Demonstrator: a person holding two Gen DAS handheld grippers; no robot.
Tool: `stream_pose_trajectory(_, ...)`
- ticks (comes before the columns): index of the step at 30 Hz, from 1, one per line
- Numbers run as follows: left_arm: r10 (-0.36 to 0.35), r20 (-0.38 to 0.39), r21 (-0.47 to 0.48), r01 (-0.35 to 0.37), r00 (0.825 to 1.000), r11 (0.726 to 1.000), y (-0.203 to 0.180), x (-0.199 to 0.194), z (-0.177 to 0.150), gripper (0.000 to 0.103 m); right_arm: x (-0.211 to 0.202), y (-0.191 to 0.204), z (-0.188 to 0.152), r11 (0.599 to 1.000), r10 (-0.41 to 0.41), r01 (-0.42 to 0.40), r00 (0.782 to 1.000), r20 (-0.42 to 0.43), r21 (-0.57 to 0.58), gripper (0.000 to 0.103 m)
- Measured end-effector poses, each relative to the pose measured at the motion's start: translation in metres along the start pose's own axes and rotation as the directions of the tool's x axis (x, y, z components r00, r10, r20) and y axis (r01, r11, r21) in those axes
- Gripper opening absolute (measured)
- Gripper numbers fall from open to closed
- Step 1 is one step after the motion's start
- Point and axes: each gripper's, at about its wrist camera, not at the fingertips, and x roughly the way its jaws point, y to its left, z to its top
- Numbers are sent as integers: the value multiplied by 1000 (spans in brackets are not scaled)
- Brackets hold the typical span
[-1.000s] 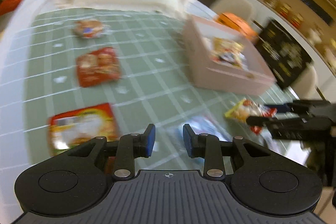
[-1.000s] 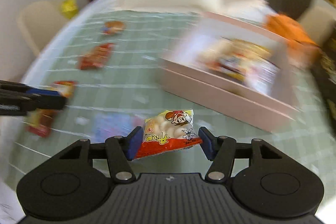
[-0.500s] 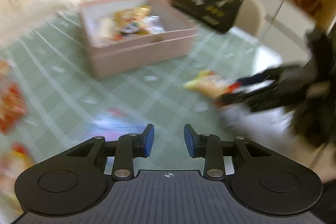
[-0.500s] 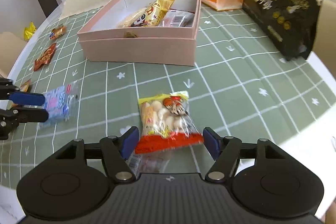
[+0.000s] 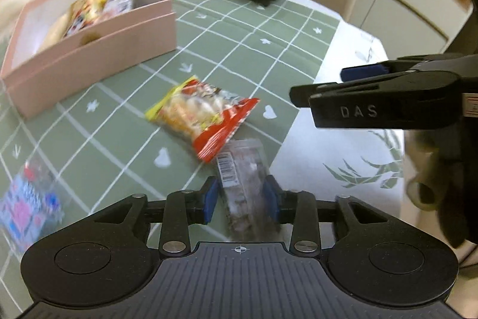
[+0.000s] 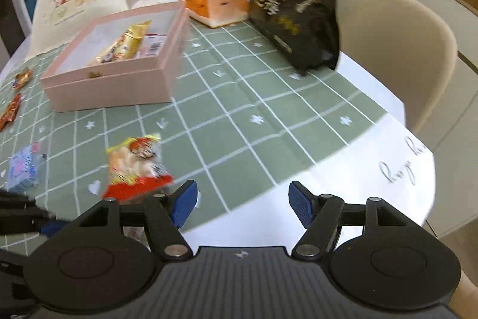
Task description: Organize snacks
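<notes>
- My left tongs (image 5: 241, 201) have just been opening; their blue pads now stand either side of a clear packet of dark snack with a barcode label (image 5: 242, 181). Blur hides whether they touch it, so I read them as apart, not clamped.
- Just beyond those tips lies a yellow-and-red crinkly packet of pale round snacks (image 5: 200, 115), flat on the green grid-patterned tablecloth (image 5: 239, 50) and overlapping the clear packet's far end.
- My right tongs (image 6: 242, 204) have been opening too; their pads stand wide apart over bare cloth, with that yellow-and-red packet just left of the left tip.
- Farther ahead and left of both tongs sits the open pink cardboard box (image 6: 113, 88), a few packets inside.
- A blue-and-pink plastic packet (image 5: 28, 204) lies far left of my left tongs.
</notes>
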Motion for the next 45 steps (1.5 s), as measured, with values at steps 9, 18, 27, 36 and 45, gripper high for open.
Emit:
stream_pose_trajectory(9, 73, 25, 146, -76, 997, 986, -10, 2, -6, 51, -1, -6, -9, 999, -37, 37, 999, -1, -2, 68)
stream_pose_trajectory(18, 137, 42, -7, -137, 990, 991, 64, -36, -46, 48, 0, 27, 7, 980, 169, -167, 985, 12, -106, 73)
stream_pose_trajectory(27, 117, 35, -64, -114, 993, 991, 64, -40, -46, 50, 53, 101, 25, 957, 179, -192, 981, -78, -215, 72)
stream_pose_trajectory(36, 87, 30, -96, -83, 996, 992, 64, -32, -33, 49, 13, 76, 21, 960, 209, -216, 976, -57, -180, 52)
stream_pose_trajectory(45, 16, 159, -123, 4, 987, 992, 73, -68, -44, 42, -37, 39, 12, 976, 184, -181, 983, 21, -118, 52)
